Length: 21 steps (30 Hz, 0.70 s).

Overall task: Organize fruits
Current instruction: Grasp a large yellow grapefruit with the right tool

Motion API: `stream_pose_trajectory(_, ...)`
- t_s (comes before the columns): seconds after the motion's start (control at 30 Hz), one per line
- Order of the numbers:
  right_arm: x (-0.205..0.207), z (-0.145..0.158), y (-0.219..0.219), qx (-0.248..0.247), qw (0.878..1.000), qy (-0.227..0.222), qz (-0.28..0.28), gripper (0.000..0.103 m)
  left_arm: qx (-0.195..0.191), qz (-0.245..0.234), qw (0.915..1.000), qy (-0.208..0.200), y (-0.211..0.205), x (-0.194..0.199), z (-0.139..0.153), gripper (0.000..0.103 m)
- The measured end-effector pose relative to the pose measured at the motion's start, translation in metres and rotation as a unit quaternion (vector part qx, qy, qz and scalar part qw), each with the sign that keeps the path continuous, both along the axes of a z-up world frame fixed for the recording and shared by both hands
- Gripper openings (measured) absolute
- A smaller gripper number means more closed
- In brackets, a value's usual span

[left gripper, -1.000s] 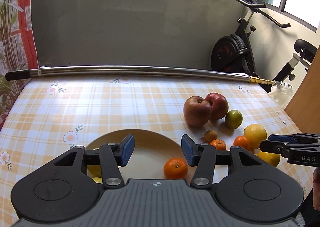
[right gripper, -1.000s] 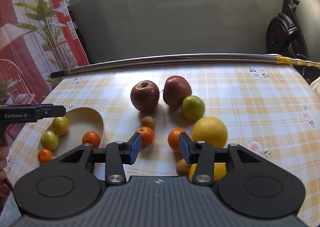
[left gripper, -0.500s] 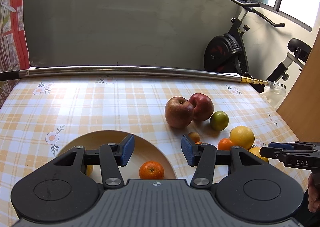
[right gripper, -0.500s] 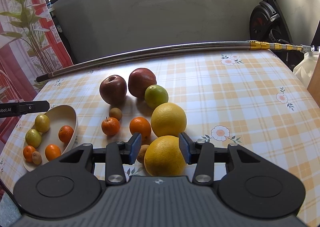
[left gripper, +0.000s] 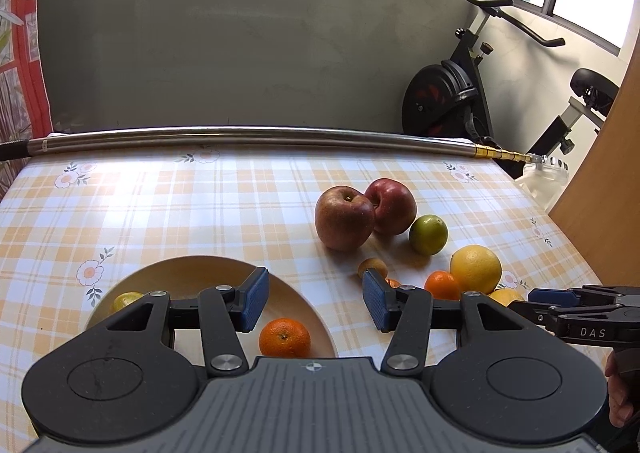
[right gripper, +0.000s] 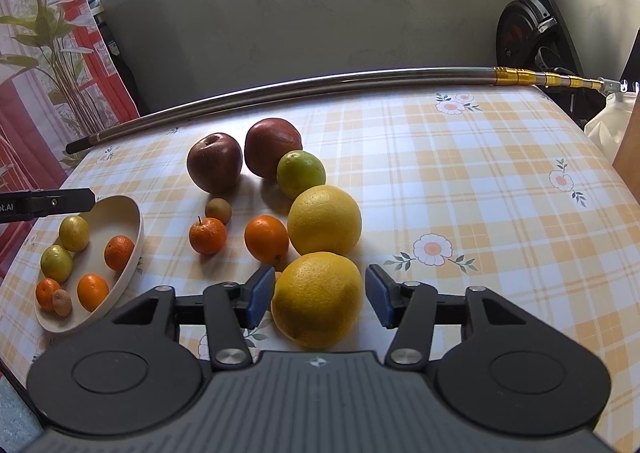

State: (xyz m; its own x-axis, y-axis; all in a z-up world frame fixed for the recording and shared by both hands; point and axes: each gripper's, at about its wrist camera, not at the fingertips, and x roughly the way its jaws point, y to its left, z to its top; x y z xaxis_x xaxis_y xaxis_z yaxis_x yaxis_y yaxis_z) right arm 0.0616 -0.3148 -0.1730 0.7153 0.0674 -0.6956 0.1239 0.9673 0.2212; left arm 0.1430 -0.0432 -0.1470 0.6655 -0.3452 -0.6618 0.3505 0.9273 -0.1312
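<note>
Grey wall panels back a counter point(right gripper: 500, 189) spread with an orange-checked, flower-printed cloth, and a long steel pole point(right gripper: 320, 85) lies along its far edge with an exercise bike point(left gripper: 460, 101) behind it. Loose fruit sits in a cluster on the cloth: two red apples point(right gripper: 216, 163) touching side by side, a green citrus point(right gripper: 301, 174) just beside them, a small brown fruit point(right gripper: 218, 210), two mandarins point(right gripper: 266, 239) and a large yellow citrus point(right gripper: 324, 220). Nearest the right tool point(right gripper: 320, 299) lies a second large yellow citrus point(right gripper: 318, 299), between its blue pads. The jaws have just been opening and now stand partly apart, with a gap on each side of the fruit, so the pads do not press on it. At the left stands a shallow cream bowl point(right gripper: 134, 229) with small fruit in it: yellow-green ones, mandarins and a brown one. The left tool point(left gripper: 316, 301) hovers over the bowl's near-right rim, half open and empty, with one mandarin point(left gripper: 285, 337) in the bowl showing below its gap.
</note>
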Motion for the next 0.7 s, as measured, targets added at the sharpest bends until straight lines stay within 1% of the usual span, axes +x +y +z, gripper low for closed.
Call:
stream_pose_trajectory(0.23,0.004,-0.01,-0.001,0.027,1.0,0.007,0.004,0.058,0.004,-0.001,1.0,0.005,-0.001,0.001,-0.004,0.054)
stream_pose_trajectory(0.43,0.008,-0.014,0.002,0.03,1.0,0.009,0.002,0.061,0.003,0.003,1.0,0.009,-0.001,0.004,-0.005,0.054)
stream_pose_trajectory(0.7,0.01,-0.023,-0.003,0.034,0.999,0.025,-0.008,0.061,0.001,0.003,0.9998,0.019,-0.003,0.008,-0.009,0.054)
